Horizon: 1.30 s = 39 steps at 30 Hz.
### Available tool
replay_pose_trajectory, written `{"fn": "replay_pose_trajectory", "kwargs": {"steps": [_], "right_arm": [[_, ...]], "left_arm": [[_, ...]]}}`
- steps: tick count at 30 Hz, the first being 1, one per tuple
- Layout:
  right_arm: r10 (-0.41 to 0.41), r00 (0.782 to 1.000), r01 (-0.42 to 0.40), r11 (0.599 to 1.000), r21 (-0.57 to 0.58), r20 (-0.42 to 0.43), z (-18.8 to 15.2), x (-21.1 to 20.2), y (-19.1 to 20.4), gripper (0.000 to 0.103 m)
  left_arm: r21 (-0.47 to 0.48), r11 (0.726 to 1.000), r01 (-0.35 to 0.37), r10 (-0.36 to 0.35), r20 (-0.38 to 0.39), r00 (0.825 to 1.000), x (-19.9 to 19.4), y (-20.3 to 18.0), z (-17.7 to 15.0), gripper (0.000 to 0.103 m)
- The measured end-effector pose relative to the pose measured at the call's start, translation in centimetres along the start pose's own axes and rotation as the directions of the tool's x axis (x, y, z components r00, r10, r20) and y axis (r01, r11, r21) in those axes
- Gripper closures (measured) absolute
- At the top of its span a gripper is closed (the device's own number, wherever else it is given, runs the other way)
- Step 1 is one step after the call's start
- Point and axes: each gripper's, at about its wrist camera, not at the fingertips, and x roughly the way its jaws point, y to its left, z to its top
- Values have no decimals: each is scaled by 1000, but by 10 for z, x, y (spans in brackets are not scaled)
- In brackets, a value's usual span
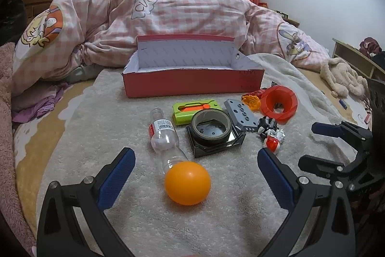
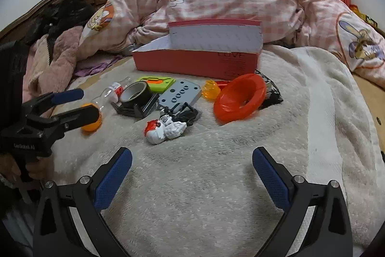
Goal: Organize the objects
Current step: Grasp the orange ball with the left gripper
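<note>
A red open box [image 1: 192,83] stands on a grey towel at the back; it also shows in the right wrist view [image 2: 197,64]. In front lie an orange ball [image 1: 187,182], a clear plastic bottle [image 1: 163,136], a tape roll [image 1: 211,128] on a black block, a green toy [image 1: 192,110], a grey plate [image 1: 243,118], a red ring [image 1: 279,104] and a small robot toy [image 1: 272,134]. My left gripper [image 1: 196,169] is open, its fingers on either side of the ball. My right gripper [image 2: 192,160] is open and empty, short of the robot toy [image 2: 164,129].
A pink checked quilt [image 1: 168,16] is heaped behind the box. A beige plush toy [image 1: 341,76] lies at the right. Pink and purple cloths [image 1: 36,102] lie at the left. The right gripper also shows in the left wrist view [image 1: 334,146].
</note>
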Motion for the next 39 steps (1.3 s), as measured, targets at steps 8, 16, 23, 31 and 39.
{"fn": "replay_pose_trajectory", "kwargs": {"steps": [8, 16, 23, 31, 39], "right_arm": [[-7, 1000, 7, 999, -40, -7, -1, 1, 7, 1], [-7, 1000, 6, 999, -45, -17, -3, 3, 8, 1], [-8, 1000, 7, 999, -46, -19, -5, 3, 8, 1], [-8, 1000, 6, 999, -49, -29, -5, 6, 8, 1], [-13, 999, 10, 998, -57, -42, -7, 8, 10, 1]], "left_arm": [[-1, 1000, 4, -4, -4, 1000, 0, -1, 0, 0], [0, 1000, 2, -2, -11, 1000, 1, -1, -1, 0], [4, 1000, -6, 6, -16, 1000, 3, -1, -1, 0], [8, 1000, -13, 13, -19, 1000, 5, 0, -3, 0], [-6, 1000, 13, -13, -85, 996, 14, 3, -6, 0]]}}
